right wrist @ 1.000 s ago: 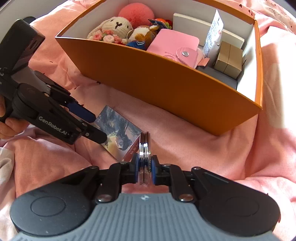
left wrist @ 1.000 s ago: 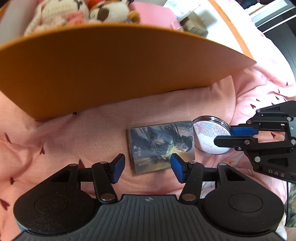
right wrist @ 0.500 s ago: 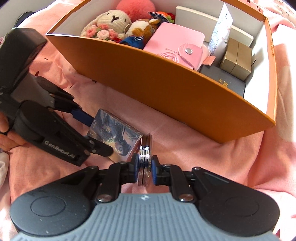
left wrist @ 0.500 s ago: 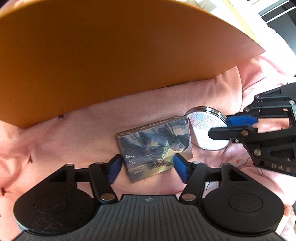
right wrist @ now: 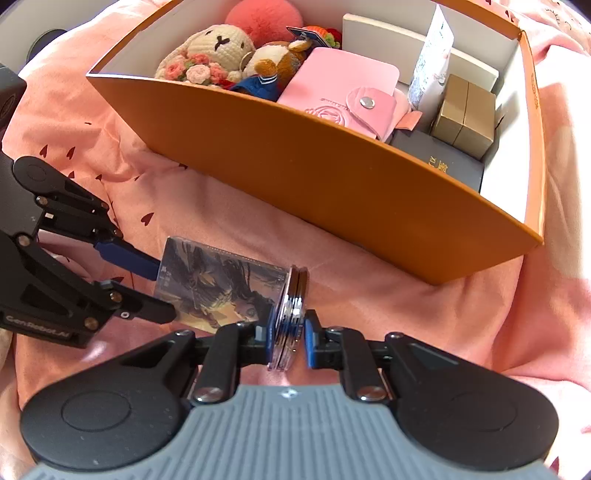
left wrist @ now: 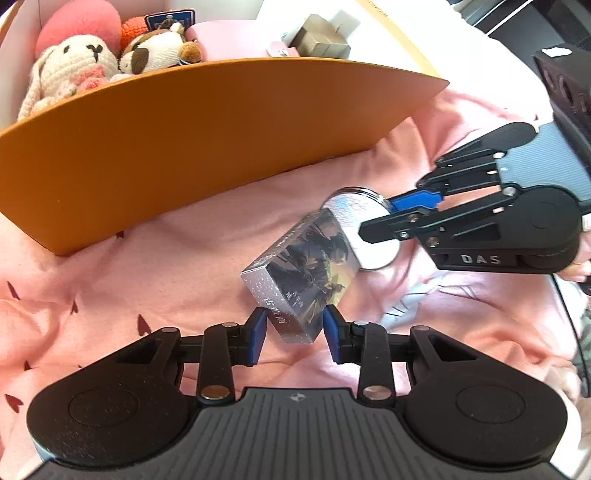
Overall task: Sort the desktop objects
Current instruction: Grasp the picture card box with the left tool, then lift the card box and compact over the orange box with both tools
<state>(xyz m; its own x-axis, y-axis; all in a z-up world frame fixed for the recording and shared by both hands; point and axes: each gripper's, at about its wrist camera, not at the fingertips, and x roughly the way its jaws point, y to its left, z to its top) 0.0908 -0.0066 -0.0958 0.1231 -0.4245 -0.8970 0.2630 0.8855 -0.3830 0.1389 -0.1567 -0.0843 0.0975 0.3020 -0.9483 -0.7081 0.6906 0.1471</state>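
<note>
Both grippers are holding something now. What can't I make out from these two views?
- Card box: far end, hidden in left view by the round mirror.
- Mirror's faces: edge-on in right view.
- Orange box floor: hidden by toys and cases.
- Print on card box: too blurred.

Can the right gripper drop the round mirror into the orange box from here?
Probably yes: the right gripper grips the round mirror, and the orange box ahead is open-topped.

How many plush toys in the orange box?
3 visible: cream bunny at the box's left end, brown-and-white dog right beside it, pink round plush behind them. An orange knitted bit behind the dog may be another.
</note>
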